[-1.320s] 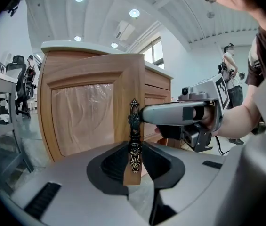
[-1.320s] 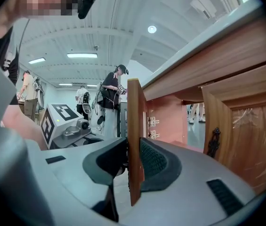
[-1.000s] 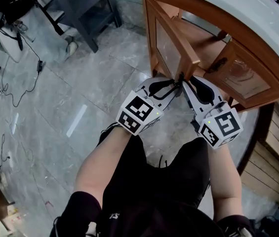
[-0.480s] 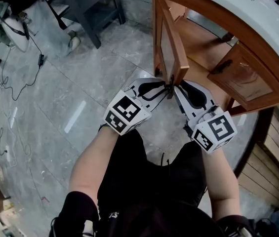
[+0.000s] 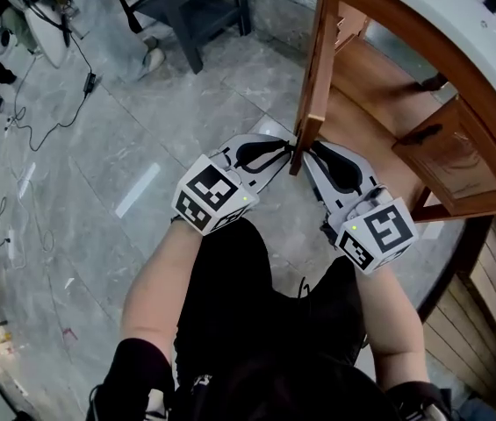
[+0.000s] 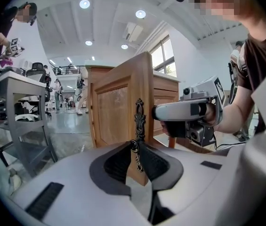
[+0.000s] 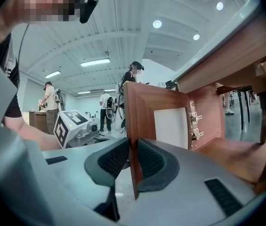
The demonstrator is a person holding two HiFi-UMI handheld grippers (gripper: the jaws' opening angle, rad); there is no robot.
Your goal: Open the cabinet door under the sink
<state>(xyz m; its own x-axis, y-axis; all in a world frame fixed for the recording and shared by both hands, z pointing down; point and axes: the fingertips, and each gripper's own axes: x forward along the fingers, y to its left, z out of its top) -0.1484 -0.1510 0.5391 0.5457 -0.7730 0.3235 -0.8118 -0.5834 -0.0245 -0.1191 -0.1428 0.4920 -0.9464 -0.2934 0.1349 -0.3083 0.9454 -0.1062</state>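
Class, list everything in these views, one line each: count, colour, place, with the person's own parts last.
left door: one, brown wood, open, free edge between both grippers
door handle: one, dark metal, on that door's front
right door: one, brown wood, right of the opening
countertop: one, pale grey, above the cabinet
floor: one, grey tiles, left
table: one, dark, top left
cable: one, black, on floor, left
left gripper: one, grey, jaws just closed further, clamped on door edge at handle
right gripper: one, grey, jaws just closed further, clamped on door edge
forearms: two, bare, bottom of head view
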